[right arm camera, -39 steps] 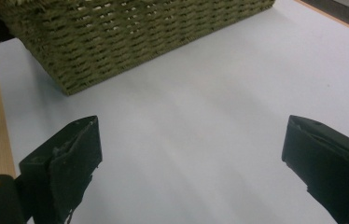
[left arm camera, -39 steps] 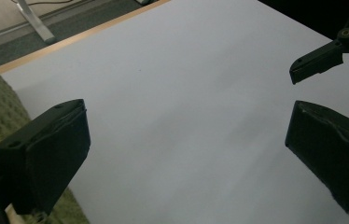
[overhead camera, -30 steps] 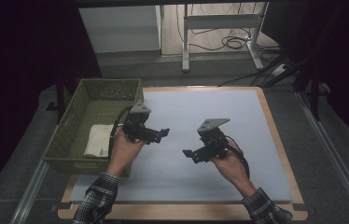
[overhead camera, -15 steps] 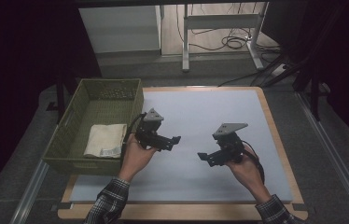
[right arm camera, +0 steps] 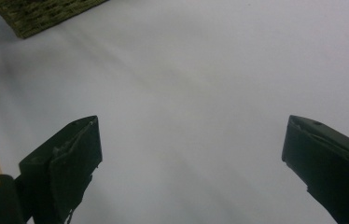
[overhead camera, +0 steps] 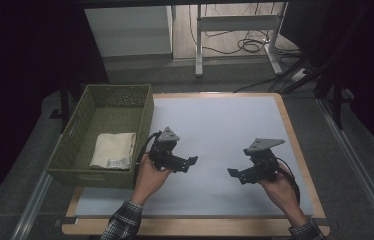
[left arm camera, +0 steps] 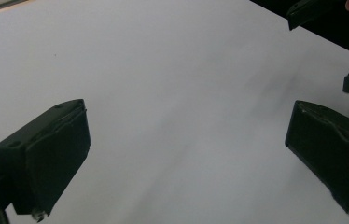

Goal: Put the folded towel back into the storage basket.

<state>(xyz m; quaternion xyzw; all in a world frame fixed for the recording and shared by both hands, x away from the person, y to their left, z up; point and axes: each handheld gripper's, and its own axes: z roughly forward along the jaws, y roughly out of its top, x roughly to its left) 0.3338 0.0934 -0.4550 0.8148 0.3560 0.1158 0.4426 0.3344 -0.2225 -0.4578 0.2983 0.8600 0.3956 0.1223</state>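
Two grippers, left gripper and right gripper, hover with jaws spread, empty. We judge the folded cloth in the basket soft and light; pinch a folded edge.

Bare white mat ahead of both tongs, green basket walling the left edge

Plaid, seemingly dark-checked sleeves; black grippers with grey three-cornered plates.
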